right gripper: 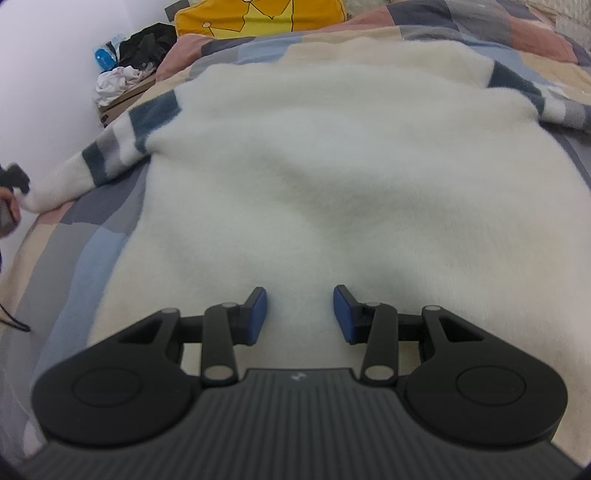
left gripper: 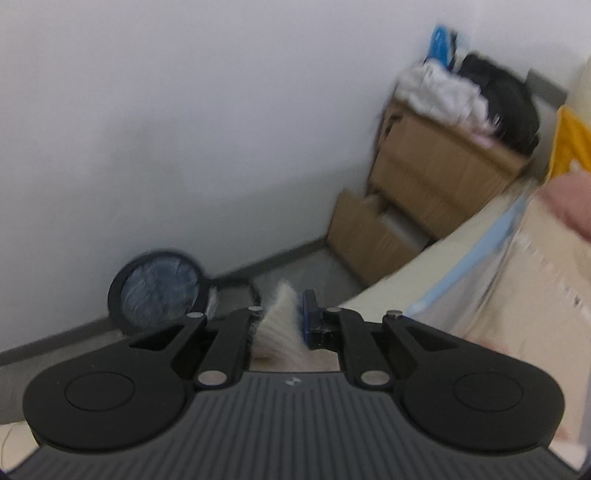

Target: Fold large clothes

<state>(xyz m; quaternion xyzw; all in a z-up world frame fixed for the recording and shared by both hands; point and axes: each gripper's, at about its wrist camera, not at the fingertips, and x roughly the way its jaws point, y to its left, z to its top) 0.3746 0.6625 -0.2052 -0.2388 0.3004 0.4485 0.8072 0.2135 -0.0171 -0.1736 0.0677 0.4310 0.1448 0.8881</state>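
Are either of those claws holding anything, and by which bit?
The left gripper pinches the white sweater by its sleeve cuff. The right gripper holds nothing.

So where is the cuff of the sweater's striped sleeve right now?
In the right wrist view the cuff is at the far left edge of the bed; the left gripper is shut on it.

Beyond the bed's edge [left gripper: 436, 266], the floor strip along the wall [left gripper: 147, 129] is narrow. A round dark bin [left gripper: 159, 288] stands there against the wall, and stacked cardboard boxes [left gripper: 424, 177] heaped with clothes [left gripper: 443, 92] fill the corner. On the bed, the white sweater [right gripper: 314, 177] lies flat and low, leaving open air above it. A yellow cushion [right gripper: 258, 16] bounds the far end. The striped sleeve [right gripper: 110, 147] stretches across the bed's left margin.
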